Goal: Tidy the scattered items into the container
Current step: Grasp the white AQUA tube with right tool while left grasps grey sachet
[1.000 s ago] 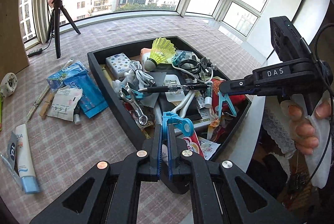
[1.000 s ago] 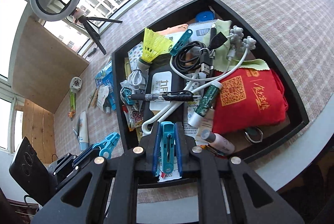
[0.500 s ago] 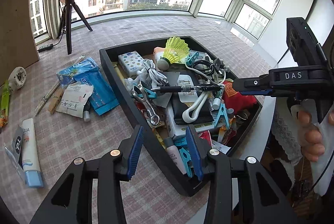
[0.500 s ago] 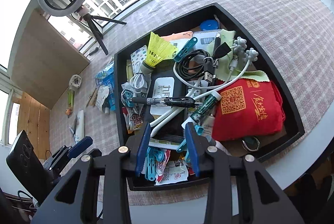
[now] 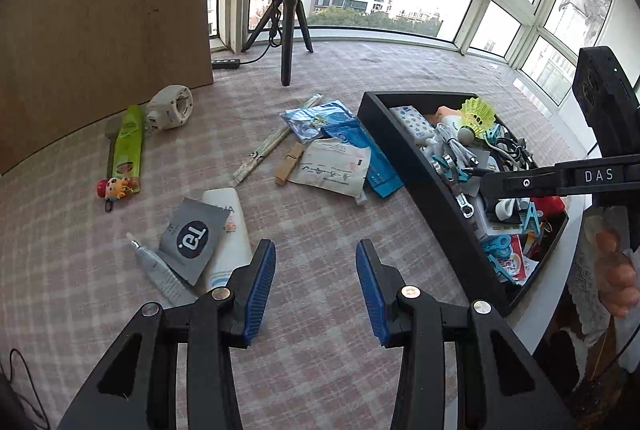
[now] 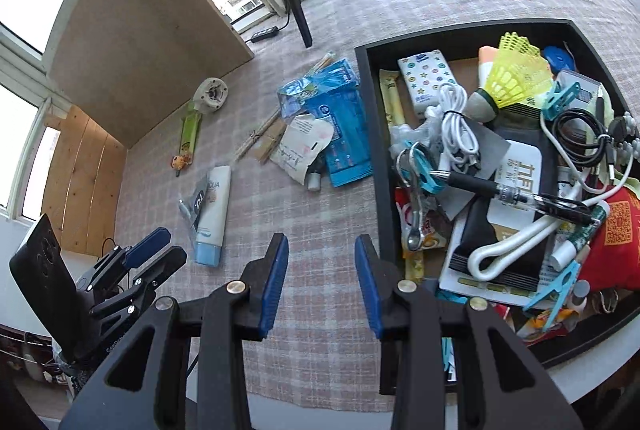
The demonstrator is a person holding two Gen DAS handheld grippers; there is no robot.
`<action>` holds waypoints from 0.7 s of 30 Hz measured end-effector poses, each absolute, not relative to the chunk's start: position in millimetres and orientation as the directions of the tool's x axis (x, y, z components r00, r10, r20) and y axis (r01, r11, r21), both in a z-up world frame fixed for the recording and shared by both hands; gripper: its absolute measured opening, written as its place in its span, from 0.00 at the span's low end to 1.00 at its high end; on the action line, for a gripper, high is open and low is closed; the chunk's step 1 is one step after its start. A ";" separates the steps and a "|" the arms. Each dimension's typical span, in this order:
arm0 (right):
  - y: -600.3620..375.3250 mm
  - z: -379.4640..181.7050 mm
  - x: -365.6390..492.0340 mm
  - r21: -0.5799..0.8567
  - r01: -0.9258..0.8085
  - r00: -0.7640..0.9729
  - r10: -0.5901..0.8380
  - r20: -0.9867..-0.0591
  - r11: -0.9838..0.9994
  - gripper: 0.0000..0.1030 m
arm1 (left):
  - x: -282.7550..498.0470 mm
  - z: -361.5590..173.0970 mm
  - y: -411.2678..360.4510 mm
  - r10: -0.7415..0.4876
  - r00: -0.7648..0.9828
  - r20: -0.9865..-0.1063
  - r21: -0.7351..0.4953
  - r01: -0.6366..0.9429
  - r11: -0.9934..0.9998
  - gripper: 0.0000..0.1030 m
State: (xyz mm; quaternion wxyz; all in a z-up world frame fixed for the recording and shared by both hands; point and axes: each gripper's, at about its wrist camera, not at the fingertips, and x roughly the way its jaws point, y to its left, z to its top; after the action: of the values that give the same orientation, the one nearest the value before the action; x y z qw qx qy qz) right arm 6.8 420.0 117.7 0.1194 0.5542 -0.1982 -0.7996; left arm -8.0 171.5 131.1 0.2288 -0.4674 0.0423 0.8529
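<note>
The black tray (image 5: 404, 145) (image 6: 370, 133) is full of small items: a yellow shuttlecock (image 6: 516, 77), cables, a black pen (image 6: 508, 191), blue clips (image 5: 500, 248). Left of the tray on the checked cloth lie blue packets (image 5: 356, 145) (image 6: 340, 125), a white paper sachet (image 5: 332, 167), a wooden peg (image 5: 288, 163), a white sunscreen tube (image 5: 228, 230) (image 6: 212, 213), a grey sachet (image 5: 192, 234), a green packet (image 5: 128, 149). My left gripper (image 5: 316, 282) is open and empty over the cloth. My right gripper (image 6: 322, 278) is open and empty at the tray's left rim.
A ring light on a black tripod (image 5: 292, 25) stands at the back. A wooden board (image 5: 100, 9) leans at the left. A white round reel (image 5: 170, 101) and a small toy figure (image 5: 114, 187) lie near it. The table's edge runs at the right behind the tray.
Both grippers held blue clips over the tray one second ago, opened and dropped them into it. Both have since swung left, away from the tray and toward the scattered items.
</note>
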 end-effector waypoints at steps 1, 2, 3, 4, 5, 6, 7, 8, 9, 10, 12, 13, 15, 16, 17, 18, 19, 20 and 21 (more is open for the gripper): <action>405.8 116.1 3.1 0.448 -0.013 -0.343 -0.417 -0.842 -0.894 0.40 | -11.4 128.1 162.9 0.339 -0.456 -0.823 -0.126 -0.436 -0.891 0.39; 392.1 114.0 -0.4 0.448 0.002 -0.331 -0.423 -0.844 -0.894 0.42 | -15.1 124.5 155.2 0.326 -0.453 -0.830 -0.107 -0.444 -0.890 0.39; 378.9 111.7 -3.2 0.446 0.015 -0.320 -0.427 -0.846 -0.895 0.43 | -18.3 120.5 148.0 0.313 -0.449 -0.837 -0.089 -0.452 -0.888 0.39; 366.4 109.3 -5.7 0.442 0.025 -0.309 -0.428 -0.850 -0.897 0.44 | -20.8 116.5 141.6 0.305 -0.444 -0.843 -0.077 -0.462 -0.884 0.39; 354.9 106.1 -8.4 0.441 0.031 -0.298 -0.429 -0.853 -0.897 0.45 | -23.3 112.2 136.7 0.303 -0.434 -0.848 -0.069 -0.477 -0.876 0.39; 343.6 102.3 -11.0 0.443 0.035 -0.285 -0.434 -0.855 -0.896 0.46 | -25.4 107.9 132.8 0.304 -0.425 -0.853 -0.062 -0.495 -0.867 0.39; 333.5 98.1 -14.0 0.446 0.038 -0.270 -0.439 -0.857 -0.894 0.49 | -27.2 103.6 129.8 0.301 -0.417 -0.858 -0.052 -0.513 -0.857 0.39; 324.8 93.7 -16.6 0.450 0.036 -0.254 -0.444 -0.859 -0.892 0.51 | -29.0 99.6 127.8 0.294 -0.412 -0.862 -0.036 -0.529 -0.848 0.39; 316.9 88.7 -19.0 0.456 0.031 -0.237 -0.450 -0.861 -0.889 0.51 | -30.6 96.0 126.4 0.291 -0.407 -0.866 -0.024 -0.546 -0.837 0.39; 308.9 84.0 -20.3 0.461 0.025 -0.224 -0.455 -0.862 -0.887 0.51 | -32.1 92.6 125.2 0.292 -0.400 -0.869 -0.018 -0.564 -0.826 0.39; 296.6 76.1 -23.1 0.465 0.011 -0.206 -0.457 -0.865 -0.885 0.51 | -35.5 86.3 123.8 0.292 -0.395 -0.871 0.001 -0.596 -0.803 0.39; 291.6 72.0 -24.8 0.466 0.001 -0.199 -0.457 -0.867 -0.885 0.51 | -37.6 83.2 123.4 0.290 -0.392 -0.873 0.011 -0.610 -0.793 0.39; 284.4 63.4 -27.7 0.470 -0.026 -0.190 -0.457 -0.869 -0.882 0.51 | -42.0 77.4 123.4 0.298 -0.374 -0.878 0.011 -0.638 -0.770 0.39; 281.5 59.6 -29.2 0.475 -0.041 -0.184 -0.461 -0.868 -0.879 0.51 | -43.8 74.5 123.6 0.304 -0.366 -0.880 0.009 -0.652 -0.758 0.39; 279.0 55.5 -30.8 0.484 -0.057 -0.180 -0.468 -0.865 -0.873 0.51 | -45.5 71.6 123.7 0.309 -0.361 -0.880 0.011 -0.666 -0.746 0.39; 277.2 52.1 -32.2 0.489 -0.072 -0.178 -0.471 -0.864 -0.869 0.51 | -46.9 68.8 123.9 0.313 -0.355 -0.881 0.013 -0.679 -0.734 0.39; 275.5 49.0 -33.6 0.490 -0.086 -0.178 -0.471 -0.864 -0.867 0.51 | -47.8 66.3 124.0 0.316 -0.351 -0.881 0.016 -0.690 -0.723 0.39; 273.4 46.4 -34.6 0.490 -0.098 -0.178 -0.469 -0.865 -0.866 0.51 | -48.1 64.1 124.2 0.321 -0.346 -0.882 0.017 -0.703 -0.711 0.39; 272.2 44.1 -35.5 0.489 -0.108 -0.179 -0.467 -0.866 -0.865 0.51 | -48.0 62.1 124.3 0.328 -0.341 -0.881 0.018 -0.717 -0.697 0.39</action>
State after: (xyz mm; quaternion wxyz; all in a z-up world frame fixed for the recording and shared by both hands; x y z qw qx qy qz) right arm -35.5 272.2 44.1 0.1224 0.6288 -0.2288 -0.7330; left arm -48.0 124.3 62.1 0.3300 -0.4698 0.2069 0.7922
